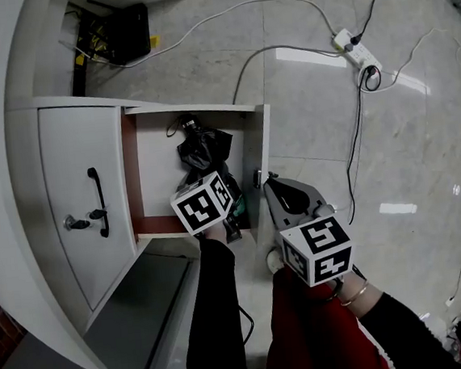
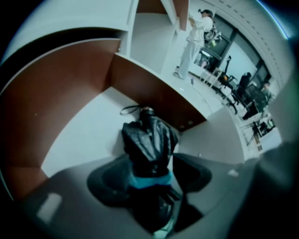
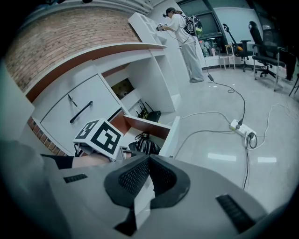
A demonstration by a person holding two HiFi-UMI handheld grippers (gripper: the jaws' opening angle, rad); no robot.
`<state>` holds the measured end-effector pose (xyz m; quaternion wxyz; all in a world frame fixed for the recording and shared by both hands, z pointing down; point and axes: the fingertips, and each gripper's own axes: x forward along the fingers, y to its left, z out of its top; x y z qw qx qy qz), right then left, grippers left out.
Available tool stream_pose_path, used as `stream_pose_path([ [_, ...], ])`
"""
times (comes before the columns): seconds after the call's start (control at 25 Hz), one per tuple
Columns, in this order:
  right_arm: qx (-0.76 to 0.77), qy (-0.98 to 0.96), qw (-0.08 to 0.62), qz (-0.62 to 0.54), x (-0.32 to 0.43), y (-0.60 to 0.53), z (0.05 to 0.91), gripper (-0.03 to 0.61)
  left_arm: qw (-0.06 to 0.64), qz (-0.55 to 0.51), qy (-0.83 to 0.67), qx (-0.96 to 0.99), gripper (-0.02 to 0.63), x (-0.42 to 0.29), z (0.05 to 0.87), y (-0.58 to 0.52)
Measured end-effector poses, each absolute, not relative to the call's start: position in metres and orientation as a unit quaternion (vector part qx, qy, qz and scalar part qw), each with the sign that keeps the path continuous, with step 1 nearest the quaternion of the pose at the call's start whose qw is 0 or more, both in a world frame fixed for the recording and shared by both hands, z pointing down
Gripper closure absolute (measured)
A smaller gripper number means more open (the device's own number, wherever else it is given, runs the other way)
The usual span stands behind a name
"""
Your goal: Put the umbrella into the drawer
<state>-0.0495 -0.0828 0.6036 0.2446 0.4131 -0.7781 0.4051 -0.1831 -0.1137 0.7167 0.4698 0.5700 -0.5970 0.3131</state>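
The black folded umbrella (image 1: 203, 151) lies in the open white drawer (image 1: 155, 175), its strap end toward the back. My left gripper (image 1: 225, 208) hangs over the drawer's front end. In the left gripper view, the left gripper (image 2: 149, 175) has its jaws spread wide on either side of the umbrella (image 2: 148, 137), near its teal band, and the pads stand off it. My right gripper (image 1: 270, 181) sits just outside the drawer's front panel (image 1: 259, 157). In the right gripper view, the right gripper (image 3: 148, 158) is shut with nothing in it, and the umbrella (image 3: 142, 145) shows beyond.
Left of the drawer is a white cabinet door (image 1: 66, 163) with a black handle (image 1: 97, 201) and a key (image 1: 75, 223). A power strip (image 1: 355, 50) and cables lie on the floor at right. A person (image 3: 184, 35) and office chairs (image 3: 266, 44) are far off.
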Motion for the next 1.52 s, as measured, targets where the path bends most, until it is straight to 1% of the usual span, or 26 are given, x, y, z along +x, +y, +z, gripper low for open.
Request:
stream_pose_path([
  [0.36,0.418,-0.783,0.235,0.397,-0.052,-0.079,0.583,0.577,0.45,0.302,-0.593,0.595,0.363,-0.179,0.684,-0.114],
  [0.48,0.417,-0.785,0.232,0.395,-0.053,-0.075,0.577,0.577,0.448,0.296,-0.597,0.596,0.405,-0.179,0.676,-0.108],
  [0.76,0.416,-0.789,0.229,0.389,-0.05,-0.066,0.559,0.577,0.451,0.266,-0.607,0.599,0.534,-0.181,0.651,-0.091],
  [0.92,0.417,-0.791,0.228,0.385,-0.051,-0.061,0.551,0.577,0.448,0.258,-0.611,0.599,0.564,-0.185,0.638,-0.082],
  [1.0,0.417,-0.792,0.224,0.385,-0.052,-0.059,0.547,0.577,0.443,0.254,-0.617,0.599,0.609,-0.188,0.63,-0.078],
  [1.52,0.412,-0.805,0.211,0.37,-0.057,-0.038,0.514,0.577,0.419,0.212,-0.617,0.631,0.611,-0.182,0.574,-0.052],
])
